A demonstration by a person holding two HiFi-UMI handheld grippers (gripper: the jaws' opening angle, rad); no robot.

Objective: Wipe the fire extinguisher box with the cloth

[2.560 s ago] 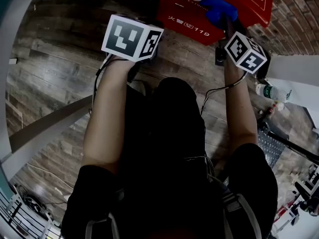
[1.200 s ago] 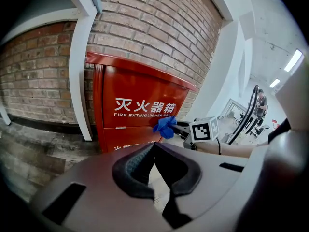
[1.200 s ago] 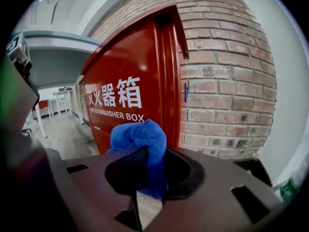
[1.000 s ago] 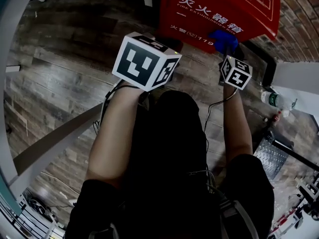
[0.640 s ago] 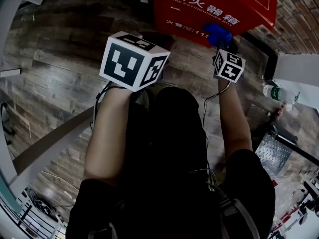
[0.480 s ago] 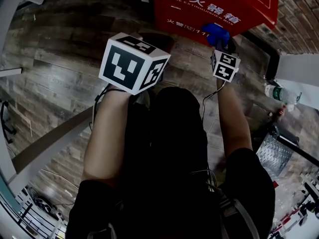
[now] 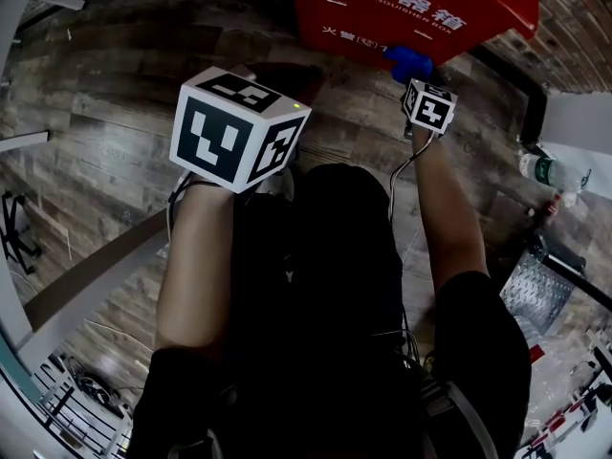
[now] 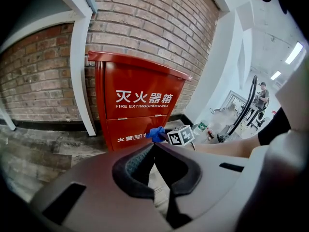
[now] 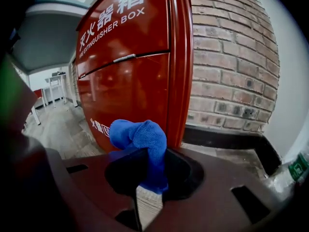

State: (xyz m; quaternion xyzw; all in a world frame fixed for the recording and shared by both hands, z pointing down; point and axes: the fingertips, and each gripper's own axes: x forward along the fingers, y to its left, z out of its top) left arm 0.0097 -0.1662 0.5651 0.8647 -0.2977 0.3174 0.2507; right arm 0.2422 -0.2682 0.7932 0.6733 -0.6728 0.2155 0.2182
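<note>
One blue cloth (image 9: 140, 139): soft, light and bunched. It is pinched by its lower fold in my right gripper (image 9: 147, 175), jaws closed on it, low at the box's front and perhaps touching it. One red fire extinguisher box (image 9: 130, 76): stiff, upright against the brick wall (image 9: 227, 71). Two grippers in all; my left gripper (image 8: 153, 146), jaws together on nothing, hangs well back.

The person wears a black short-sleeved top (image 7: 330, 285), with grey straps (image 7: 446, 417) over both shoulders. The left gripper (image 8: 153, 146) and right gripper (image 9: 147, 154) have smooth slotted shells with black-lined jaws. Each bears a white cube (image 7: 239, 127) with black square markers. Thin black cables (image 7: 402, 172) run back from them.
</note>
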